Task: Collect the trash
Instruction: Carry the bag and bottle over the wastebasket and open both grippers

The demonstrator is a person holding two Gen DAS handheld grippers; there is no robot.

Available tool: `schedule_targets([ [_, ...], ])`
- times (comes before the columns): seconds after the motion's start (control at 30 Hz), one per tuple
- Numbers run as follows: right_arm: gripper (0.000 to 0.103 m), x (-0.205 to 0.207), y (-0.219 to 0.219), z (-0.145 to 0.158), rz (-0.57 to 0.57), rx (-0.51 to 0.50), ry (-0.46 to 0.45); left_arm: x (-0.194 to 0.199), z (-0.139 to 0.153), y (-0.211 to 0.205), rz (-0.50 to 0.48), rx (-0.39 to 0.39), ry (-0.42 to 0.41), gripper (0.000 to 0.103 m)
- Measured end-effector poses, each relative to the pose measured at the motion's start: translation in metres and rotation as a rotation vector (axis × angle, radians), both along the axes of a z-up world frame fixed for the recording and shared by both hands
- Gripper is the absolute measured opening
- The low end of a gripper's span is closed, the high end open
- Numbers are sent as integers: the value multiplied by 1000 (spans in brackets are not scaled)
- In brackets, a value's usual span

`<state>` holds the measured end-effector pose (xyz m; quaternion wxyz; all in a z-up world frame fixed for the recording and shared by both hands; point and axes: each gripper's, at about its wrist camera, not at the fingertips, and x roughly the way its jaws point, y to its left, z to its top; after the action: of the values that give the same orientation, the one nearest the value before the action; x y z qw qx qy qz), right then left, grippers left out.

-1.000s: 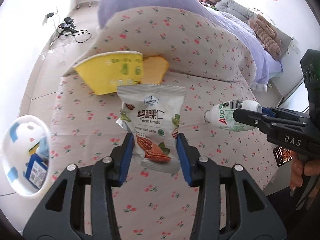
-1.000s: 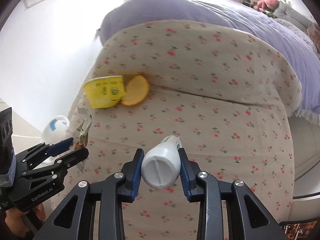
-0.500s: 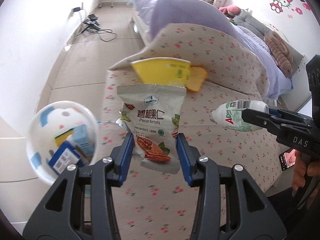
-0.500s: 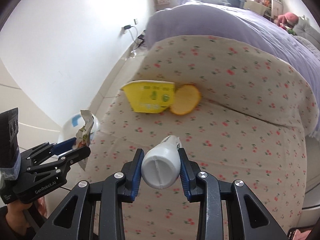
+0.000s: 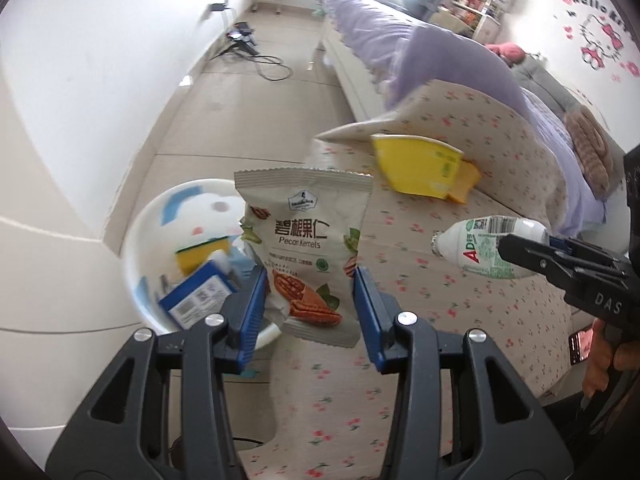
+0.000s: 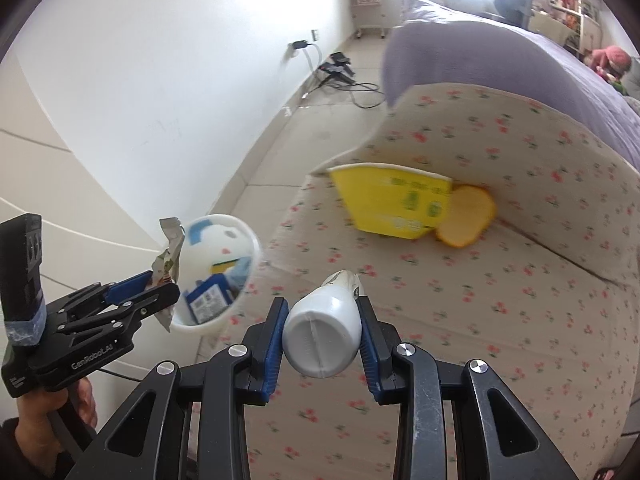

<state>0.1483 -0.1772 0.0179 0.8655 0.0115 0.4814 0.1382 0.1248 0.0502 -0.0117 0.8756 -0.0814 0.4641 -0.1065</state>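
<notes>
L gripper [image 5: 310, 300] jaws hold pecan bag [image 5: 306, 248], R gripper [image 6: 322, 330] the bottle [image 6: 322, 336]. We center each over bin [image 5: 138, 236] at left w/ grip firm before release.

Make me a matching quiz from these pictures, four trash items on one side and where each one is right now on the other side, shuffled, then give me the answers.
Items:
1. pecan bag
2. white bottle
3. yellow cup
4. blue box

Places:
A. lying on the floral cushion
B. inside the white bin
C. clamped in the left gripper
D. clamped in the right gripper

Pairs: 1-C, 2-D, 3-A, 4-B
</notes>
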Motion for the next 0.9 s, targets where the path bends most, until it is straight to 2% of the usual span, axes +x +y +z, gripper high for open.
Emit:
schedule_targets([
  [0.17,35,11,34,-9,47,2,21,6,-12,27,73,5,24,46],
  [0.43,35,26,64,-27,65,24,58,20,-27,53,138,16,33,47],
  [0.53,35,31,72,-32,65,34,59,23,-29,60,183,17,33,63],
  [0.6,35,35,76,-35,64,45,66,24,-32,63,202,10,56,84],
  [0.7,35,40,82,-38,64,55,70,21,-33,64,220,48,83,96],
  [0.77,35,42,85,-39,63,59,69,18,-33,66,221,62,92,102],
  [0.9,35,47,90,-40,62,72,67,13,-32,73,244,49,111,102],
])
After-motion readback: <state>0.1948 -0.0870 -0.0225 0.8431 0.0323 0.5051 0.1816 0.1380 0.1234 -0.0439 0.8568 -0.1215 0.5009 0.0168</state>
